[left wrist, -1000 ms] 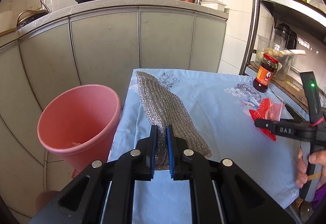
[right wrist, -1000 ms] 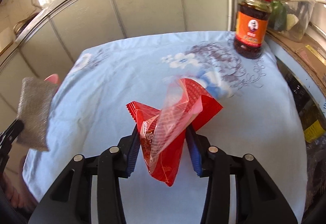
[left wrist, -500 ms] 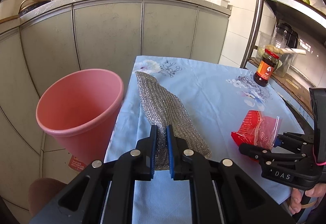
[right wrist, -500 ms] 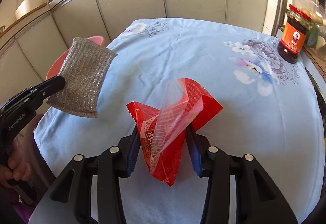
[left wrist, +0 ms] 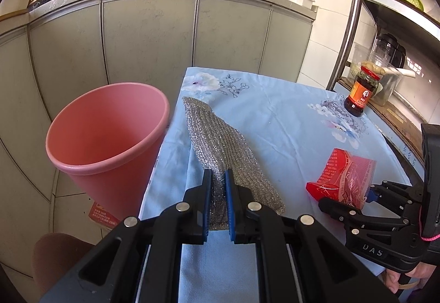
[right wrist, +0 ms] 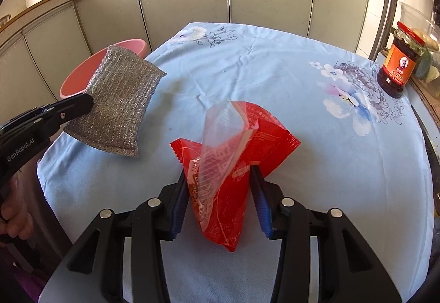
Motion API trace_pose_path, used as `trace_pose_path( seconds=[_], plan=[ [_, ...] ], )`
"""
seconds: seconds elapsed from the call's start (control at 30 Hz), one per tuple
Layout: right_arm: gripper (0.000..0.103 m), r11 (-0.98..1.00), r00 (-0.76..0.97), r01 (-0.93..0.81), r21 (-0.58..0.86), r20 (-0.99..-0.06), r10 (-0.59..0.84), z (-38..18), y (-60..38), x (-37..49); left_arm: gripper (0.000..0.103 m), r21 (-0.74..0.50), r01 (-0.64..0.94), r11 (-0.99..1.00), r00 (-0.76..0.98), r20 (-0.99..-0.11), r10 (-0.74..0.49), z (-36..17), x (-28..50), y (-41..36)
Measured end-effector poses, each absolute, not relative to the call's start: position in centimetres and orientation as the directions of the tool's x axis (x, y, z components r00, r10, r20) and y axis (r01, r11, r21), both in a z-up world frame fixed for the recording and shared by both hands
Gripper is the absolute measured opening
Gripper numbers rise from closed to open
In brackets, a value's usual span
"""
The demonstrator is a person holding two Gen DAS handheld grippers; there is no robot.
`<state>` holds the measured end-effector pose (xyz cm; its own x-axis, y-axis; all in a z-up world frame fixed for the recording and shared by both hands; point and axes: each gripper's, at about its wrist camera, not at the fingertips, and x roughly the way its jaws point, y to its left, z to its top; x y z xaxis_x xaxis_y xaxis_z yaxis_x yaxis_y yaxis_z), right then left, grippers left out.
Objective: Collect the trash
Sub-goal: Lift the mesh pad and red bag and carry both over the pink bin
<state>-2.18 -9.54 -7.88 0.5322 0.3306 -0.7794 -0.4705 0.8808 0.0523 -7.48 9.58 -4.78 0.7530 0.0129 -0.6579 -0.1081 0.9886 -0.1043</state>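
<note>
- 2 pieces of trash are in my grippers, both held above the blue floral tablecloth: a silver mesh scouring pad on my left and a red snack wrapper on my right.
- I see the scouring pad reaching forward from the left gripper, with the pink bin just beside it past the table's left edge.
- My left gripper has its blue pads pressed nearly together, pinching the pad's near end.
- My right gripper stands about half spread, its 2 pads squeezing the crumpled wrapper between them; a clear flap sticks up from it.
- A chili sauce jar stands well apart at the table's far right corner.
- From the right wrist view, the scouring pad hides most of the bin; I cannot read the wrapper's print.
</note>
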Motion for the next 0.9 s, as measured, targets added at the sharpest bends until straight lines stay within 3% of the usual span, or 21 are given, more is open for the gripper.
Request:
trace_pose_path(
  seconds=[0.53, 0.9],
  plan=[
    [0.044, 0.844, 0.518, -0.535, 0.05, -0.769, 0.374, -6.8, -6.8, -2.1, 0.009, -0.115, -0.13, 0.985, 0.786, -0.618, 0.032, -4.0, -7.9, 10.8],
    [0.044, 0.763, 0.506, -0.644, 0.062, -0.713, 0.485, -3.1, 0.4, 0.1, 0.009, -0.114, -0.269, 0.957, 0.832, -0.527, 0.171, -1.1, -8.3, 16.6]
  ],
)
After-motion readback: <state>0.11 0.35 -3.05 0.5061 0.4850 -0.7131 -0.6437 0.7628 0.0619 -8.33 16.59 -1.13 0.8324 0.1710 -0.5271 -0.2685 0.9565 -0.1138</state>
